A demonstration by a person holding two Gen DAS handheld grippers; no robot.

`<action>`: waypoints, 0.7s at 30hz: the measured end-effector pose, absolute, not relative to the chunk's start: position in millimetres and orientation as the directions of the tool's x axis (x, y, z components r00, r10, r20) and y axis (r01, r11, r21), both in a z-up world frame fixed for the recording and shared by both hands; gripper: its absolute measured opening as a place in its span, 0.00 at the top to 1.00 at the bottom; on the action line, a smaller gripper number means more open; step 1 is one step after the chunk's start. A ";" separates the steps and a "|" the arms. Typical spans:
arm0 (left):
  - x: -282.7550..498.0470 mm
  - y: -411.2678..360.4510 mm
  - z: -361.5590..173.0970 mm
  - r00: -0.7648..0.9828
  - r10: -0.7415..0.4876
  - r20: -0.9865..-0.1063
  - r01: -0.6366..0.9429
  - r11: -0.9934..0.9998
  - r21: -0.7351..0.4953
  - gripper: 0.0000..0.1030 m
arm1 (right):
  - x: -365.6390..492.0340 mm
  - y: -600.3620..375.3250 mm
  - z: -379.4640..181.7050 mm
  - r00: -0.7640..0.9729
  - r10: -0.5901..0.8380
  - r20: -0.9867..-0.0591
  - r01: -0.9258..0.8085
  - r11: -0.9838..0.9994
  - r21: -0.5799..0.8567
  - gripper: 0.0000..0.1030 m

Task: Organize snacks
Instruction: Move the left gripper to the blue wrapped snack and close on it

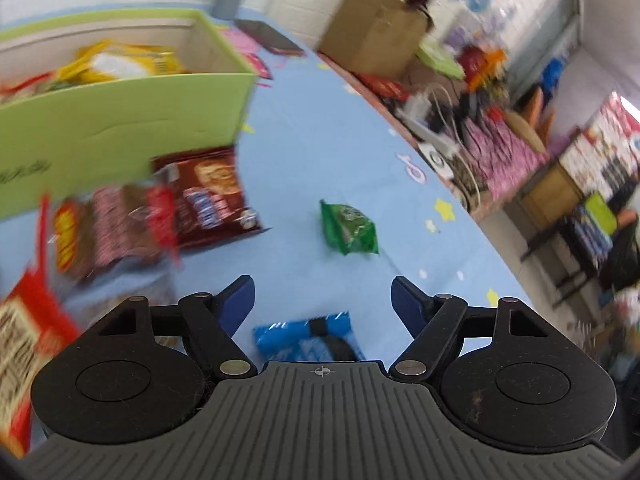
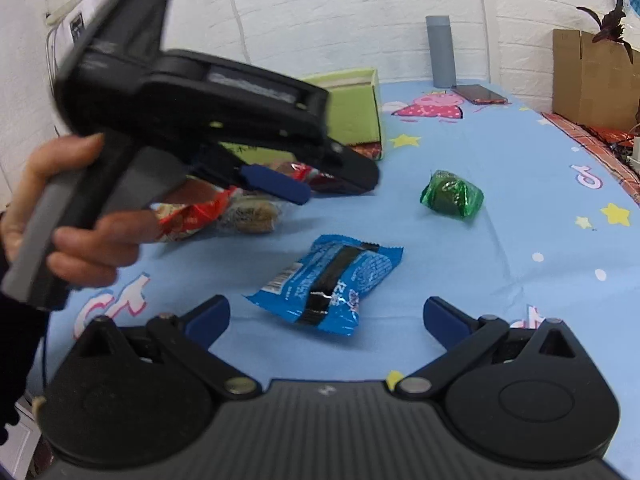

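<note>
Crinkly blue foil snack packet (image 2: 326,280) lies loose on the blue tablecloth (image 2: 500,208), green foil packet (image 2: 452,194) too. Light-green cardboard box (image 1: 120,120) holds some packets. Right gripper (image 2: 326,318), left gripper (image 1: 323,300) both wide, empty. Partly done.

White brick wall (image 2: 340,12); blue star-print tablecloth (image 2: 520,184); cluttered shelves (image 1: 600,168).

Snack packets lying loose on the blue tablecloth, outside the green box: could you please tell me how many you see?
5: a blue packet nearest the right gripper, a green one beyond, and a brown bag, striped pack and red box by the green box. Others may be hidden.
</note>
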State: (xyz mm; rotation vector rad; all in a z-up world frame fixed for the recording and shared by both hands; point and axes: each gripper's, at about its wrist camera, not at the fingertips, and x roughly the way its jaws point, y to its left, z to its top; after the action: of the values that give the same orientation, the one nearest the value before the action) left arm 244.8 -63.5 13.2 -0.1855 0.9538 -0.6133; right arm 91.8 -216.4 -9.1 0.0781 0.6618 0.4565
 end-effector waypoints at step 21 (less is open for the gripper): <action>173.7 -68.3 -12.2 0.316 -0.615 -0.723 0.519 0.750 -0.411 0.36 | 97.3 -223.4 -21.8 0.600 0.526 -0.602 -0.430 0.847 0.312 0.01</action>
State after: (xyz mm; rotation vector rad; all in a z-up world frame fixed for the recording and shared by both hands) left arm 173.7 -68.3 -12.2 -0.1100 1.0018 -0.7484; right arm 97.3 -223.4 -21.8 0.1402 0.7427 0.5559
